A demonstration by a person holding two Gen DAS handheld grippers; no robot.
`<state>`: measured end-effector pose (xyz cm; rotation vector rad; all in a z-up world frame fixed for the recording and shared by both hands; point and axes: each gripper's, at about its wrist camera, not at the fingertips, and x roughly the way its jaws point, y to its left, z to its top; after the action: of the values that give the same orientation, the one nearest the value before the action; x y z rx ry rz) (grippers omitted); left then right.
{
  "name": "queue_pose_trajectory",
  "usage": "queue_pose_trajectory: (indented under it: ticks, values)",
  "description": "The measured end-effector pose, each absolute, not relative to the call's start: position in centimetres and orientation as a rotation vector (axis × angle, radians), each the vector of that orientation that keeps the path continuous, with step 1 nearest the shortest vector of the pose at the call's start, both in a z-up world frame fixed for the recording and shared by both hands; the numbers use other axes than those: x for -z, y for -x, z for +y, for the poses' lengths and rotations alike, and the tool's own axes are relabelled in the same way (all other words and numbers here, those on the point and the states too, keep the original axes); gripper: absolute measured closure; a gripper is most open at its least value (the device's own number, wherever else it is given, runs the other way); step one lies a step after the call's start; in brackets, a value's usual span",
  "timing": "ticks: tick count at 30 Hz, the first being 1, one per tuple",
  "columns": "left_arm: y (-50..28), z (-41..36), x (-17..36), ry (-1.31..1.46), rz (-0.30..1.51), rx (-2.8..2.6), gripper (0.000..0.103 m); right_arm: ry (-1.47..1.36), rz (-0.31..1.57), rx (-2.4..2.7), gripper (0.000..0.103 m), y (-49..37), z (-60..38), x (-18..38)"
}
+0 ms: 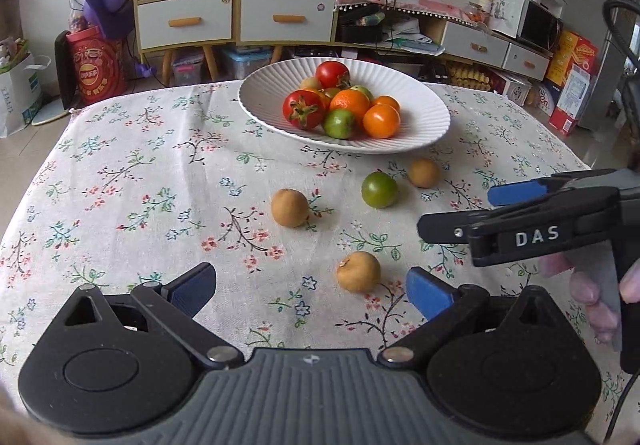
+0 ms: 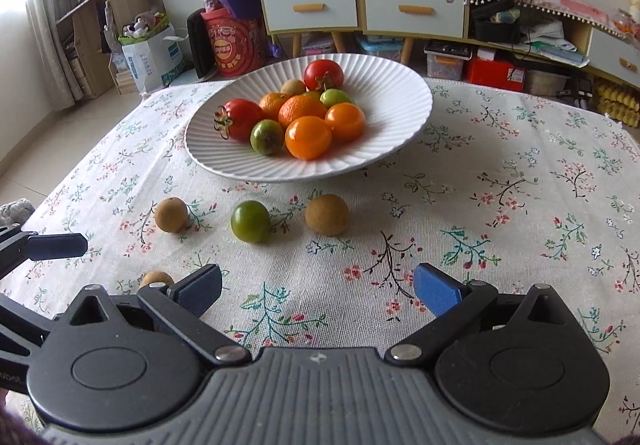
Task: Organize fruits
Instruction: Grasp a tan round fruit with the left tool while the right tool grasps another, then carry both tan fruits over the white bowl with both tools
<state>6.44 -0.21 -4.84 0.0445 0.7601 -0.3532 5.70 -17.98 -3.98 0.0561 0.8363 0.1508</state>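
A white ribbed plate (image 1: 416, 125) (image 2: 392, 141) holds several red, orange and green fruits. On the floral tablecloth lie three brown fruits (image 1: 289, 207) (image 1: 423, 173) (image 1: 358, 271) and one green fruit (image 1: 379, 189) (image 2: 251, 221). In the right wrist view the brown fruits sit in front of the plate (image 2: 327, 214) (image 2: 171, 214) and by my left finger (image 2: 157, 279). My left gripper (image 1: 312, 287) is open and empty, the nearest brown fruit just inside its right finger. My right gripper (image 2: 318, 289) is open and empty, and shows side-on in the left wrist view (image 1: 454, 211).
The table (image 1: 120, 181) is covered by a floral cloth. Its far edge lies behind the plate. Beyond stand shelves with drawers (image 1: 236, 17), a red drum (image 1: 96, 65) and boxes (image 1: 572, 81) on the floor.
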Motion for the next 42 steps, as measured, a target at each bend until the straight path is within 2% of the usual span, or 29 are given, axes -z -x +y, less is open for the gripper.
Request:
queue_pose_trajectory:
  ticks: [3, 4, 11, 15, 23, 27, 42]
  values:
    - [-6.5, -0.3, 5.4, 0.008, 0.797, 0.389, 0.007, -0.033, 0.826, -0.130, 0.004, -5.7, -18.0, 4.4]
    - [-6.5, -0.4, 5.5, 0.022, 0.808, 0.396, 0.009, -0.011, 0.814, -0.127, 0.008, -5.6, -18.0, 4.5]
    - [-6.1, -0.9, 5.4, 0.017, 0.784, 0.404, 0.037, 0.025, 0.759, -0.098, 0.032, -6.5, -18.2, 4.3]
    - [-6.4, -1.2, 5.3, -0.010, 0.785, 0.365, 0.055, 0.022, 0.749, -0.100, 0.042, -7.0, -18.0, 4.2]
    - [-6.4, -1.3, 5.2, -0.008, 0.787, 0.384, 0.077, 0.014, 0.746, -0.117, 0.067, -7.5, -17.6, 3.8]
    - [-6.5, -1.3, 5.2, -0.010, 0.786, 0.389, 0.077, 0.013, 0.745, -0.134, 0.079, -7.6, -17.4, 3.7]
    - [-6.8, -0.9, 4.3, 0.018, 0.771, 0.397, 0.078, -0.032, 0.781, -0.163, 0.079, -7.0, -16.8, 2.4]
